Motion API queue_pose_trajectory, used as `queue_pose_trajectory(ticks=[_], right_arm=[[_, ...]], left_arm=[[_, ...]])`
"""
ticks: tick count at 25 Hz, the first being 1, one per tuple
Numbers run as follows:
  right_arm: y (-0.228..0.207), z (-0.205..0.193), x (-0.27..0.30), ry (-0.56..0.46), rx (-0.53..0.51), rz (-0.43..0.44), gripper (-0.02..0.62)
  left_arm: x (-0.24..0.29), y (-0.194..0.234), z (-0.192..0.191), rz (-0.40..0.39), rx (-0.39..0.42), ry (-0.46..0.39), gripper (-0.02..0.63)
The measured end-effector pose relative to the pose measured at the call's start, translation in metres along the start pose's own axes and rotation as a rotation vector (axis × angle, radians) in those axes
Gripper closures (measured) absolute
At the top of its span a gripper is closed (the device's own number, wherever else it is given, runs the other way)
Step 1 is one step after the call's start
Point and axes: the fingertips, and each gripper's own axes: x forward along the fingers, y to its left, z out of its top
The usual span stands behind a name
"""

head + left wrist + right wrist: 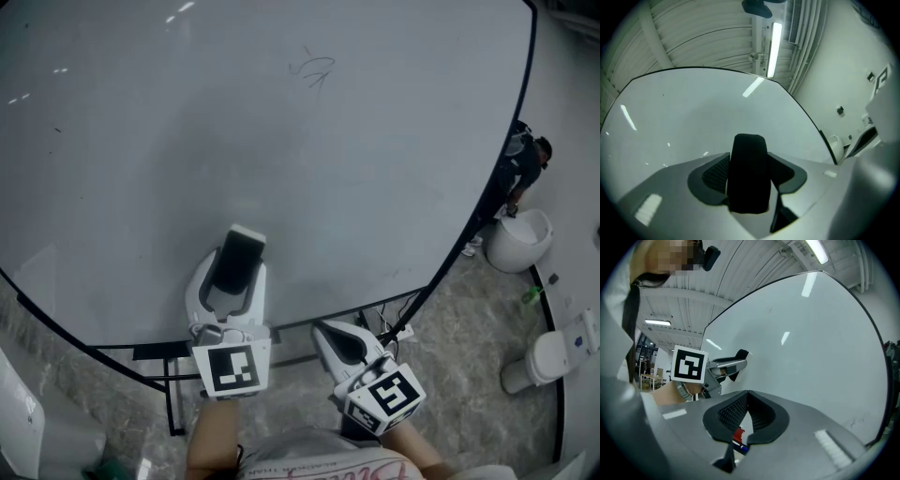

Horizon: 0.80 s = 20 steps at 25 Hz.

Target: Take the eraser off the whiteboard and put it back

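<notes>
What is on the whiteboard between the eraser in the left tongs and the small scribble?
Nothing. In the head view, the stretch of whiteboard between the eraser and the scribble is bare.

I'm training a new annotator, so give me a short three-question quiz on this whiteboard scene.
1. True or false: the left tongs are clamped on the black eraser.
2. The right tongs are: A) wide apart, B) shut and empty, C) holding a marker.
3. Fill in: in the head view, the scribble on the whiteboard sits ___ the eraser.
Key: 1 true; 2 B; 3 above.
</notes>
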Motion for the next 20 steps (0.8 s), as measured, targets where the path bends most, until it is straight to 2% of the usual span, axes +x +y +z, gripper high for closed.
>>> queue_pose_trajectory(ticks=[5, 8, 17, 20], right_arm=[[-0.007, -0.001, -0.002, 0.005, 0.0, -0.017, 0.594], [-0.009, -0.002, -0.003, 0.006, 0.002, -0.021, 0.594], [-0.015, -0.006, -0.003, 0.011, 0.016, -0.025, 0.594], [-0.014, -0.006, -0.002, 0.013, 0.017, -0.017, 0.594]], left_arm=[[0.019, 0.018, 0.017, 0.09, 0.125, -0.012, 0.367], [0.028, 0.022, 0.022, 0.128, 0.168, -0.013, 0.367], [0.034, 0.019, 0.023, 0.185, 0.218, -0.005, 0.367], [0.039, 0.019, 0.016, 0.181, 0.197, 0.008, 0.353]])
